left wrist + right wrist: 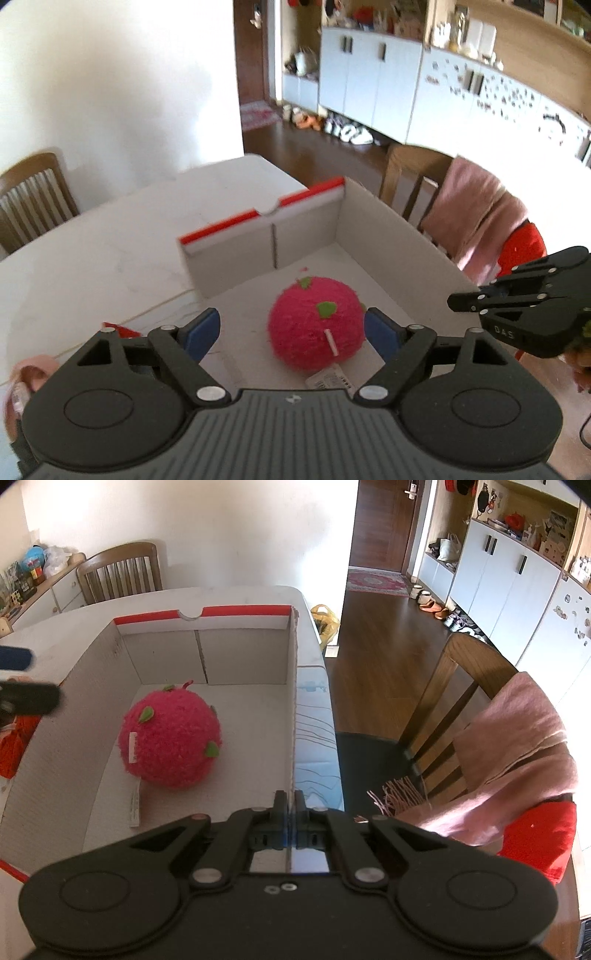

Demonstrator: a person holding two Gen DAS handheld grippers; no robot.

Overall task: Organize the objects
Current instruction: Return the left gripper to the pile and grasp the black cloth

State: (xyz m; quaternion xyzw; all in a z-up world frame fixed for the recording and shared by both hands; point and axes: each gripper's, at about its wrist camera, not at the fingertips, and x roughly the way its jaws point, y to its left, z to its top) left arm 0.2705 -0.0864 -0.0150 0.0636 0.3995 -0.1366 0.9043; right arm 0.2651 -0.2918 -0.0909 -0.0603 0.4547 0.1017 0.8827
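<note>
A fuzzy pink plush ball (314, 326) with green leaf spots and a white tag lies on the floor of an open cardboard box (373, 229). My left gripper (291, 332) is open, its blue pads (203, 332) on either side of the ball and clear of it. In the right wrist view the ball (171, 738) sits left of centre in the box (243, 653). My right gripper (290, 808) is shut on the box's right wall (291, 701), near its front end. The right gripper also shows in the left wrist view (461, 301) at the right edge.
The box stands on a white table (92, 251). A wooden chair (469, 686) with a pink scarf (513, 753) and a red cushion stands to the right. Another chair (122, 572) is at the far side. Red and pink items (33, 373) lie left of the box.
</note>
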